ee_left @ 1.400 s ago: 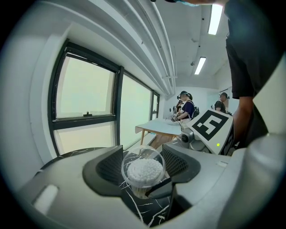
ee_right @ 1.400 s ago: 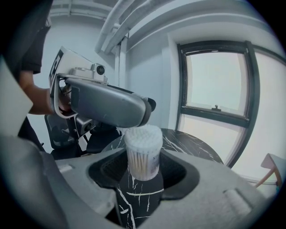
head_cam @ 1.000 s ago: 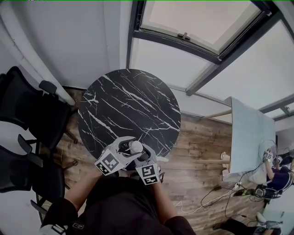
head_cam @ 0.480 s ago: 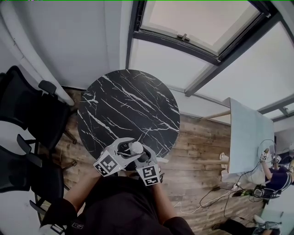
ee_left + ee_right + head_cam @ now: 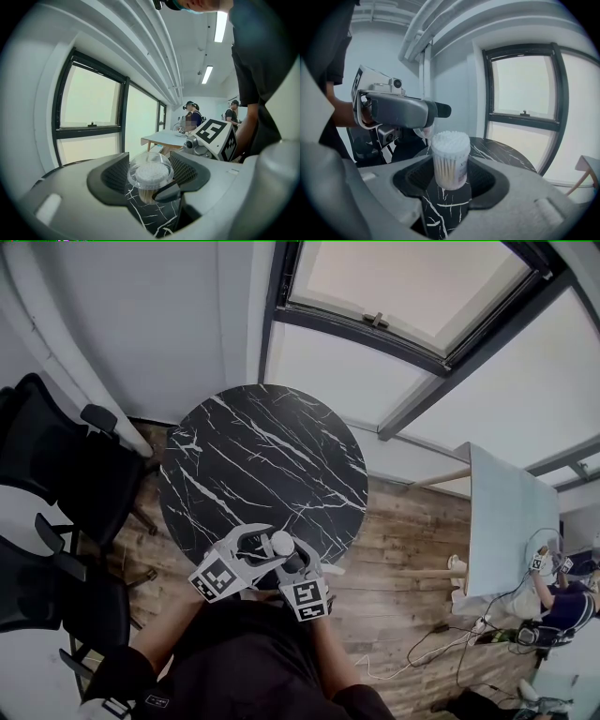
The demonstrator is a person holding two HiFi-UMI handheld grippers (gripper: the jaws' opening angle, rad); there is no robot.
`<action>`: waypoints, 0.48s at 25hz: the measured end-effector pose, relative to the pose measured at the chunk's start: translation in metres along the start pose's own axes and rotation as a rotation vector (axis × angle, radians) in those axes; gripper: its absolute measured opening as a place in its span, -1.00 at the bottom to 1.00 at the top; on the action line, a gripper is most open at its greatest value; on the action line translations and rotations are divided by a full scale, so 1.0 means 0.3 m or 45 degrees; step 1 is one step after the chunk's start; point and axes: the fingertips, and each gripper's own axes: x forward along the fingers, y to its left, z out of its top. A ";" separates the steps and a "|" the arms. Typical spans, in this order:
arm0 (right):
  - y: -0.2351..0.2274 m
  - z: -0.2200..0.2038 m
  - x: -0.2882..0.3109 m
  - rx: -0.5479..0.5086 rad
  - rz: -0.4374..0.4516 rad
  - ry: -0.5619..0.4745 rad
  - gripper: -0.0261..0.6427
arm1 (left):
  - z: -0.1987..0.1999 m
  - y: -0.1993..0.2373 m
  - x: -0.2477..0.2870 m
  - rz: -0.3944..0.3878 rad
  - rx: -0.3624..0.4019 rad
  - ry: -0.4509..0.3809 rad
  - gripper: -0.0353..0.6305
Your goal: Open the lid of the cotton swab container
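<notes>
The cotton swab container stands upright low in the centre of the right gripper view. Its white swab tips are bare on top, and the right gripper pinches its sides. The clear domed lid is off it, just to the upper left of the container's top in that view, clamped between the left gripper's jaws. In the head view both grippers meet at the lower edge of the round black marble table, in the frame's lower middle.
</notes>
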 end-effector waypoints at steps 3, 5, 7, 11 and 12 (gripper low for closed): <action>0.001 0.001 -0.004 -0.005 -0.007 -0.005 -0.27 | -0.002 -0.002 -0.006 0.000 0.002 -0.008 -0.04; -0.001 0.003 -0.006 -0.007 -0.014 -0.008 -0.27 | -0.002 -0.003 -0.010 0.000 0.001 -0.014 -0.04; -0.003 0.004 -0.009 -0.004 -0.018 -0.011 -0.27 | -0.002 -0.004 -0.012 0.001 -0.001 -0.019 -0.04; -0.011 0.011 -0.017 0.012 -0.022 -0.021 -0.26 | -0.001 -0.004 -0.017 0.003 -0.009 -0.029 -0.04; -0.013 0.013 -0.018 0.013 -0.024 -0.024 -0.26 | -0.001 -0.004 -0.018 0.003 -0.011 -0.032 -0.04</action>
